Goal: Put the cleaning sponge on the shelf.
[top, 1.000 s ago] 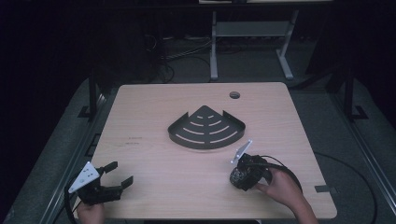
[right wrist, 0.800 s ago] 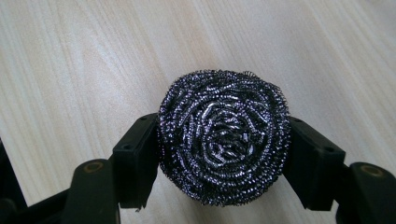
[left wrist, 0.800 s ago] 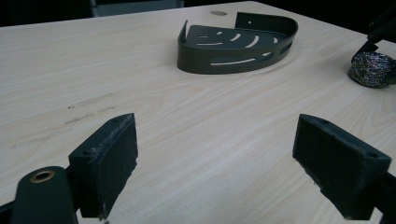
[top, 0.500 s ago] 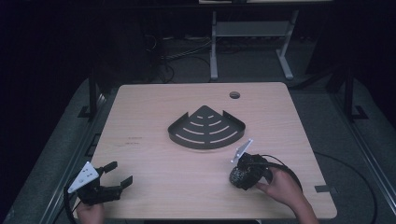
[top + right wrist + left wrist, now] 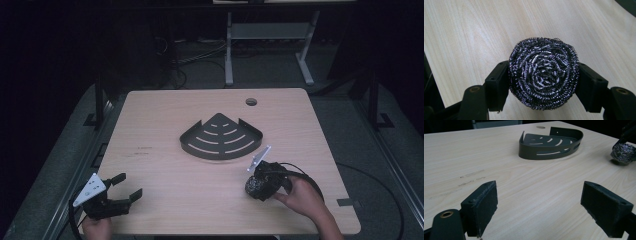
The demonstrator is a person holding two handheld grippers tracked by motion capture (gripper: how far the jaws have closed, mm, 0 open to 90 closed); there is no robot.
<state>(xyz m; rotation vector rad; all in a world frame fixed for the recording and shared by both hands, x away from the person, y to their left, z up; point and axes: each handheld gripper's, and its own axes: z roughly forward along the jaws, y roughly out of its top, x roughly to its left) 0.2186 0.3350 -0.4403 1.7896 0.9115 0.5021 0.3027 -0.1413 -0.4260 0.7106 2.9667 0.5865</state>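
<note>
The right gripper (image 5: 541,82) clamps the steel scourer (image 5: 543,72) near the counter's (image 5: 165,125) right front; the corner caddy (image 5: 221,137) lies just beyond, centre. The left gripper (image 5: 122,192) hangs open, well apart.

Right tool (image 5: 543,75) tighter on scourer (image 5: 543,73)
</note>
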